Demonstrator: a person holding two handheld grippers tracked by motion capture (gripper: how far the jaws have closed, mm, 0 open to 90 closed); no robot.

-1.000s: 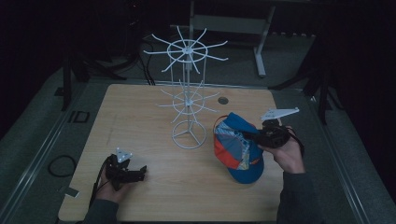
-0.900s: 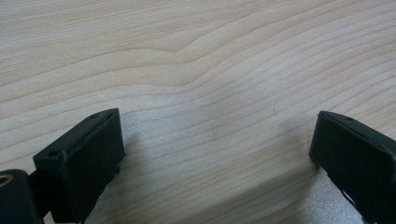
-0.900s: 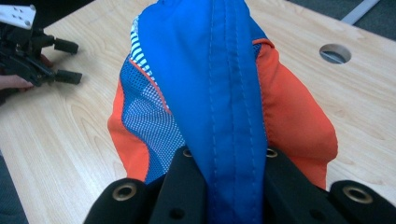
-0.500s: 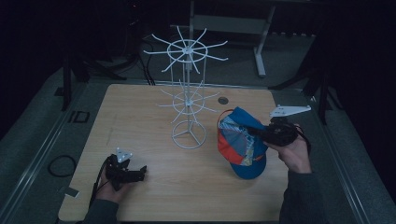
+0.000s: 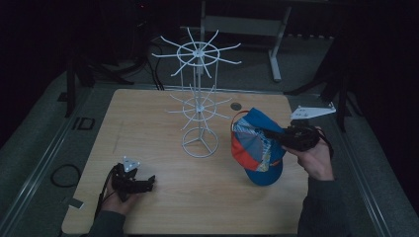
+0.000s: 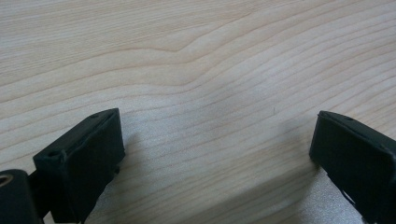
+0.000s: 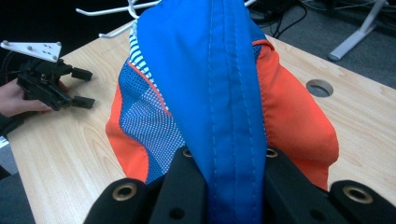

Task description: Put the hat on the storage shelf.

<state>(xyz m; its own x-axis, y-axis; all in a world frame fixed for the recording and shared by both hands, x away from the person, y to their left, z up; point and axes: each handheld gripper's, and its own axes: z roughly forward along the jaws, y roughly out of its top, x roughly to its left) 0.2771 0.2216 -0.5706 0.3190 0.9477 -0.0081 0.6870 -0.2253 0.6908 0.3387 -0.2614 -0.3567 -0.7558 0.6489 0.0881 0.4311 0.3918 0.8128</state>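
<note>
Cap (image 5: pixel 257 148): one, blue and orange with a mesh panel, pinched along a blue seam between the fingers of the right gripper (image 5: pixel 269 134), hanging down from them with its lower edge at or just above the tabletop (image 5: pixel 148 123); which of the two I cannot tell
Right fingers (image 7: pixel 187 182): drawn close together on the cap fabric, one on each side of the stitched blue strip
Left gripper (image 5: pixel 143 182): resting low near the front edge of the tabletop, well apart from the cap
Left fingers (image 6: pixel 84 154): spread wide, nothing between them but bare wood
Rack (image 5: pixel 199 106): one white wire stand with two rings of spokes, upper and lower, beyond the right fingertips and just beside the cap; every spoke looks bare
Done so far, as I judge it: cap gripped and raised off its flat rest
Left to do, as I judge it: carry the cap to the rack and hang it on a spoke, then let go
Count: one cap, one rack, two grippers, one round cable hole (image 5: pixel 236 106) in the tabletop
</note>
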